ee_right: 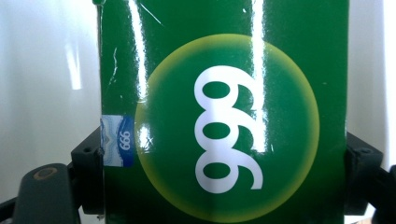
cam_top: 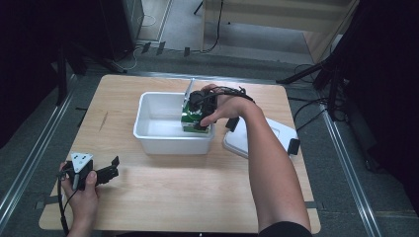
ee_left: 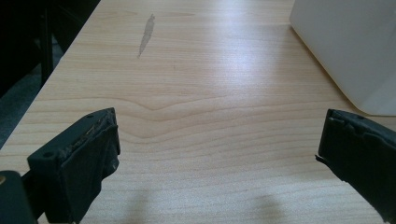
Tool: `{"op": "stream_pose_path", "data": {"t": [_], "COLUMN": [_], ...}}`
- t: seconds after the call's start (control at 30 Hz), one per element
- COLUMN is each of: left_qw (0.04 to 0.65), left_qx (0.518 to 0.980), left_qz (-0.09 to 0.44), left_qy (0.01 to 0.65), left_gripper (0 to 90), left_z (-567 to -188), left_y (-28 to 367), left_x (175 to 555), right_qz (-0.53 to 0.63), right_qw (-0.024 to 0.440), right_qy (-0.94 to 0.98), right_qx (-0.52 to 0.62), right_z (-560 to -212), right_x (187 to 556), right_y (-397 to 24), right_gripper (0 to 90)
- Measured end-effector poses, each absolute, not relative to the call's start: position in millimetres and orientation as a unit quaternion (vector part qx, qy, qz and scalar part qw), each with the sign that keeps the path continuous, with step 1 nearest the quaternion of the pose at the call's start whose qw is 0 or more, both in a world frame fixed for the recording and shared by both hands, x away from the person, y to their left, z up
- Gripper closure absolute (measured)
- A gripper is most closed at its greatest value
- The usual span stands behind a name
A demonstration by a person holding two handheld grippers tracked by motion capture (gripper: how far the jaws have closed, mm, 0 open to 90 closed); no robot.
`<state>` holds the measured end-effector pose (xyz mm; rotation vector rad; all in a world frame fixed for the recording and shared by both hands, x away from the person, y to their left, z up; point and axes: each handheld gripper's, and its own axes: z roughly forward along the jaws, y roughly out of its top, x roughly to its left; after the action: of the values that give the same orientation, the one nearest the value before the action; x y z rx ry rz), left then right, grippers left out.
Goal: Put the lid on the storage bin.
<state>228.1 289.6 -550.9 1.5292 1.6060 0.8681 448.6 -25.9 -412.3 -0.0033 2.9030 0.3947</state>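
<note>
Green box (ee_right: 224, 112) pinched between right gripper (cam_top: 203, 116) jaws, long axis upright, hanging inside white bin (cam_top: 148, 140) against its right wall. Bin floor directly below gripper. Left gripper (cam_top: 111, 170) spread wide, empty, resting on surface (ee_left: 196, 93), well apart from box.

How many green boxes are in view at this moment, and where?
1. A green box sits between the jaws of the right tool, inside the white bin at its right end. The hand and bin wall could hide others.
</note>
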Motion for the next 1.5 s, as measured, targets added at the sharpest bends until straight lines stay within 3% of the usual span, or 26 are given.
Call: {"op": "stream_pose_path", "data": {"t": [0.67,1.5], "left_qw": [0.373,0.372], "left_qx": [0.597,0.597], "left_qz": [0.336,0.336], "left_qy": [0.626,0.626], "left_gripper": [0.0,0.0], "left_z": [-550.9,-551.0], "left_y": [290.1,289.8], "left_x": [228.3,228.6], "right_qz": [0.095,0.113], "right_qw": [0.102,0.084], "right_qy": [0.990,0.990], "right_qx": [0.009,0.033], "right_z": [-436.3,-422.3], "right_x": [448.6,452.6], "right_y": [-15.0,-29.8], "right_gripper": [14.5,10.6]}}
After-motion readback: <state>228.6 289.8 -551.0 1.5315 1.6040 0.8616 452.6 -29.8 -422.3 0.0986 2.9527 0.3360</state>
